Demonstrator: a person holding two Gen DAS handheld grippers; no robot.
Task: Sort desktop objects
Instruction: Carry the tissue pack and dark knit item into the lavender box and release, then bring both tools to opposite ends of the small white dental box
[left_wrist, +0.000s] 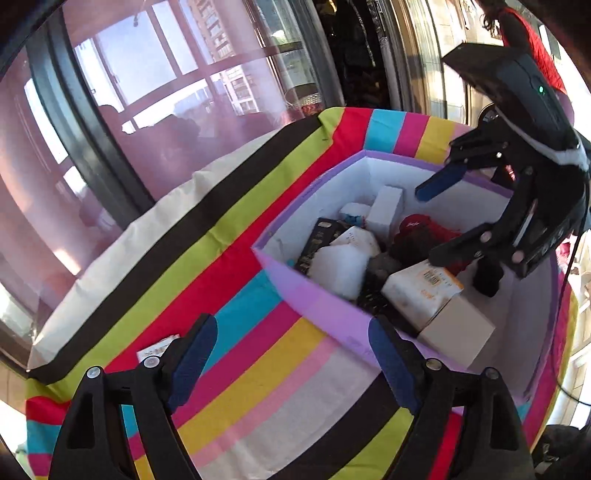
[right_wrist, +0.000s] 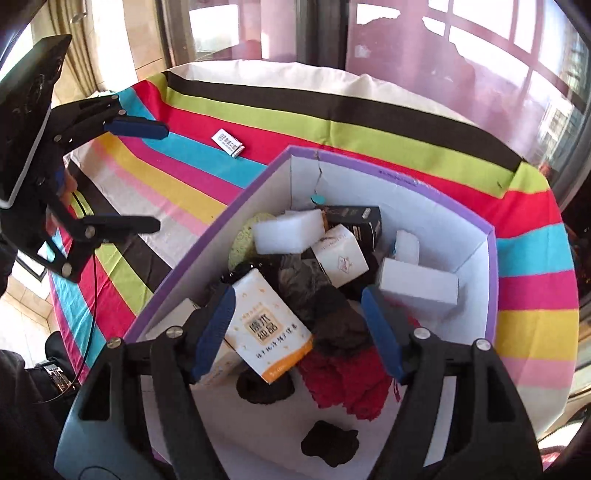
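Both grippers, left (left_wrist: 291, 354) and right (right_wrist: 297, 332), stand wide open and empty. The last packet (right_wrist: 229, 143) lies flat on the table; fingers may slide over it.

Black tools (left_wrist: 291, 354), blue pads (left_wrist: 194, 360), silver screws.

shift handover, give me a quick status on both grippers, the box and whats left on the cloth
Left gripper open, empty, over striped cloth. Right gripper open over purple box, white-orange carton beneath. One small white packet still out. Nothing blocking.
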